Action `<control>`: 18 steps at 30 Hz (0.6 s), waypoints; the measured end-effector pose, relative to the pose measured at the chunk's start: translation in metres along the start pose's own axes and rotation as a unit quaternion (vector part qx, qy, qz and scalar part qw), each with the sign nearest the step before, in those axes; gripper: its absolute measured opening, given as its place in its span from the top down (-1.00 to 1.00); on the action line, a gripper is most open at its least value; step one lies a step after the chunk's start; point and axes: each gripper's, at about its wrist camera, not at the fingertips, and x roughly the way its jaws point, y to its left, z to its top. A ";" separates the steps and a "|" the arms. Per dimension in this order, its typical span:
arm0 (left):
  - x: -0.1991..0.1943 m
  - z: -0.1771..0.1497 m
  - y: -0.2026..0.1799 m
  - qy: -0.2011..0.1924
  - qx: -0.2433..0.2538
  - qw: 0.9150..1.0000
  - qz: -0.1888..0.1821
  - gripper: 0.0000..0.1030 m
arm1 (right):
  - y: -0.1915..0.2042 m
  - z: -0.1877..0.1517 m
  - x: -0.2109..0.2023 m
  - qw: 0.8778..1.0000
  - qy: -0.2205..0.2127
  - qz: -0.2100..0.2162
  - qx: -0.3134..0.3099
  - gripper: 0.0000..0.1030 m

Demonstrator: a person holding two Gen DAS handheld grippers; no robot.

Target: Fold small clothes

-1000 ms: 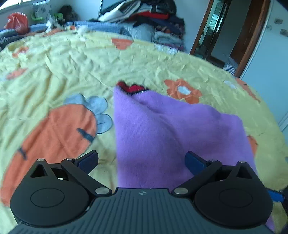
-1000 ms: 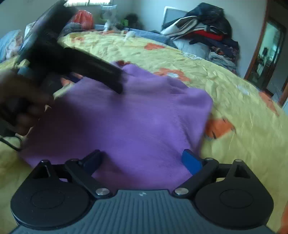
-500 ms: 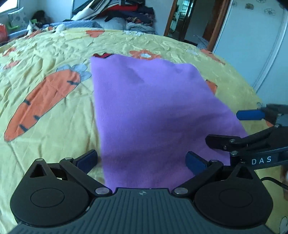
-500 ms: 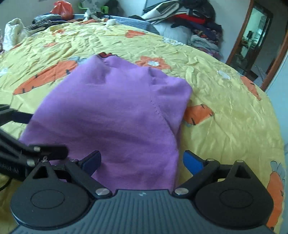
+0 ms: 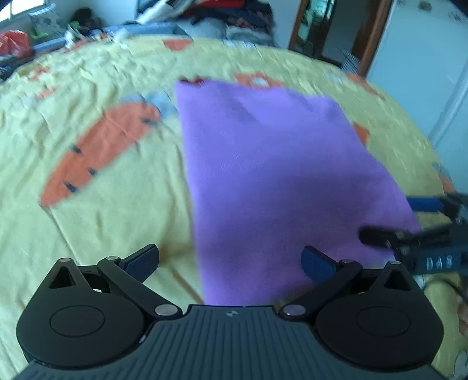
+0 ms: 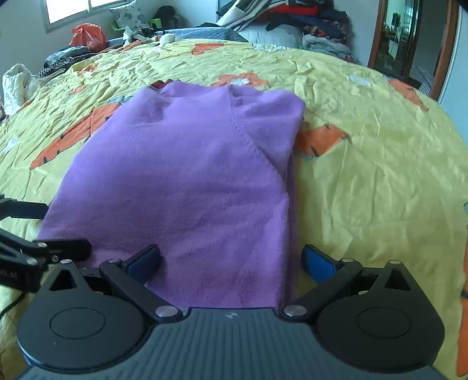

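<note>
A purple garment (image 6: 187, 181) lies flat on the yellow bedspread, sleeves folded in, a red collar edge (image 6: 160, 84) at its far end. It also shows in the left wrist view (image 5: 278, 175), blurred. My left gripper (image 5: 229, 263) is open and empty over the garment's near left corner. My right gripper (image 6: 231, 261) is open and empty, with its jaws either side of the near right part of the hem. The other gripper shows at the side of each view: the right one (image 5: 415, 222) and the left one (image 6: 35, 248).
The yellow bedspread (image 6: 365, 163) with orange carrot and flower prints covers the bed. A pile of clothes (image 6: 292, 20) lies at the far end, an orange bag (image 6: 87, 36) at the far left. A doorway (image 6: 400, 38) is at the right.
Both grippers have drawn back to the garment's near hem and stay open. The left wrist view has swung slightly and is blurred by motion.
</note>
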 end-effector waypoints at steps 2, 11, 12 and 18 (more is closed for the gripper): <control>0.000 0.018 0.007 -0.014 -0.006 1.000 0.004 -1.00 | -0.002 0.005 -0.001 1.000 -0.005 -0.005 -0.004 -1.00; 0.061 0.100 0.017 -0.004 -0.014 1.000 0.021 -1.00 | -0.018 0.036 0.017 1.000 -0.012 -0.006 -0.003 -1.00; 0.069 0.104 0.018 0.003 -0.020 1.000 0.018 -1.00 | -0.021 0.039 0.021 1.000 -0.009 -0.003 -0.001 -1.00; 0.098 0.113 0.027 0.028 -0.056 0.998 0.000 -1.00 | -0.025 0.054 0.039 1.000 -0.004 0.015 0.000 -1.00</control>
